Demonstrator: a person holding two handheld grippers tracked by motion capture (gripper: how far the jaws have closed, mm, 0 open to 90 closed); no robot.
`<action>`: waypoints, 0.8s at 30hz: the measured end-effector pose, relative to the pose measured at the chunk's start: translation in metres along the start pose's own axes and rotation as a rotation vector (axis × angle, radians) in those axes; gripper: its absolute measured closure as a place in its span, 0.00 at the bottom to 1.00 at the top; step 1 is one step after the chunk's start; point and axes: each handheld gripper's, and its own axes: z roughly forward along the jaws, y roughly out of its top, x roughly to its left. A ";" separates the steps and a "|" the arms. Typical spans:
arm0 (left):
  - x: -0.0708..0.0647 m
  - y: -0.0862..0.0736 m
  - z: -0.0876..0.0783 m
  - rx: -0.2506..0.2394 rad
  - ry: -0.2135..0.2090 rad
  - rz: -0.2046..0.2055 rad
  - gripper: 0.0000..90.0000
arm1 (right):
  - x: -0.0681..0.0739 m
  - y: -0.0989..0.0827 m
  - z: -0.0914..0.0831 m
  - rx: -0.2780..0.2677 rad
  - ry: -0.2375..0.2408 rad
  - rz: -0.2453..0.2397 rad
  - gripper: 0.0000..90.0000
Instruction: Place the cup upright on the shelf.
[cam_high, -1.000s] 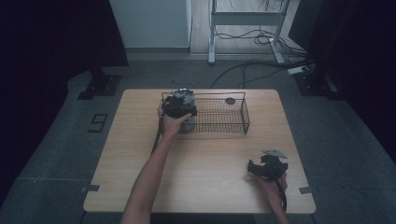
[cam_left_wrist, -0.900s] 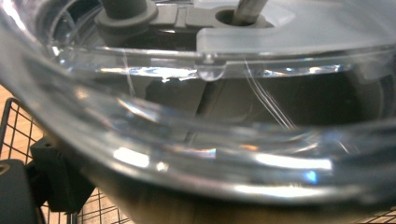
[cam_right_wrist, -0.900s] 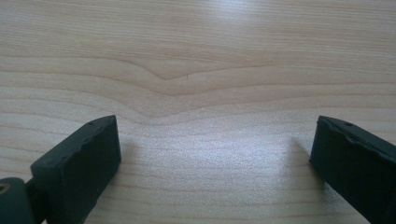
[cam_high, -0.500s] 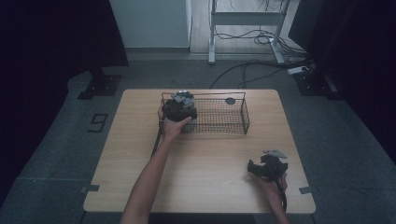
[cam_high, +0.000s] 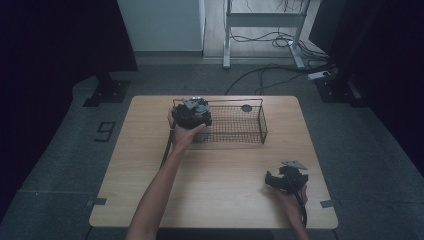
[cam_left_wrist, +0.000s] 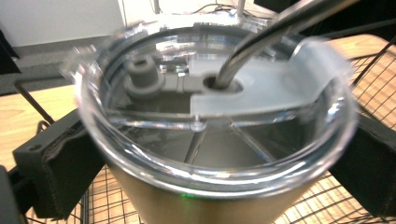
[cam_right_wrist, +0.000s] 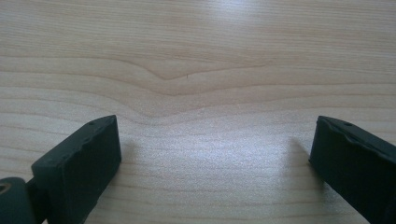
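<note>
near the desk's (cam_high: 150, 200) near right corner the right gripper (cam_right_wrist: 212, 154) rests wide open, holding nothing. at the basket's (cam_high: 260, 120) left end the left gripper (cam_left_wrist: 205, 158) clamps an upright tumbler (cam_left_wrist: 154, 205), its straw (cam_left_wrist: 252, 42) leaning away.

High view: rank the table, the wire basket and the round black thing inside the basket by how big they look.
1. Table, largest by far.
2. Wire basket, clearly smaller.
3. Round black thing at the basket's far side, smallest; too small to identify.

Your left gripper (cam_high: 192, 114) hides the tumbler (cam_left_wrist: 215, 140) from above; up close, its rim blurs, and the straw (cam_left_wrist: 261, 42) leaves the frame's upper right.
</note>
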 end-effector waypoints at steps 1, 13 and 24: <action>0.001 0.001 -0.003 -0.003 -0.002 0.000 0.00 | 0.000 0.000 0.000 0.001 0.000 0.002 0.02; 0.009 -0.003 -0.054 -0.038 -0.045 0.007 0.00 | 0.000 0.000 0.000 0.000 0.000 0.000 0.02; 0.011 -0.037 -0.106 -0.021 -0.133 0.002 0.02 | 0.000 0.000 0.000 0.000 -0.002 0.001 0.02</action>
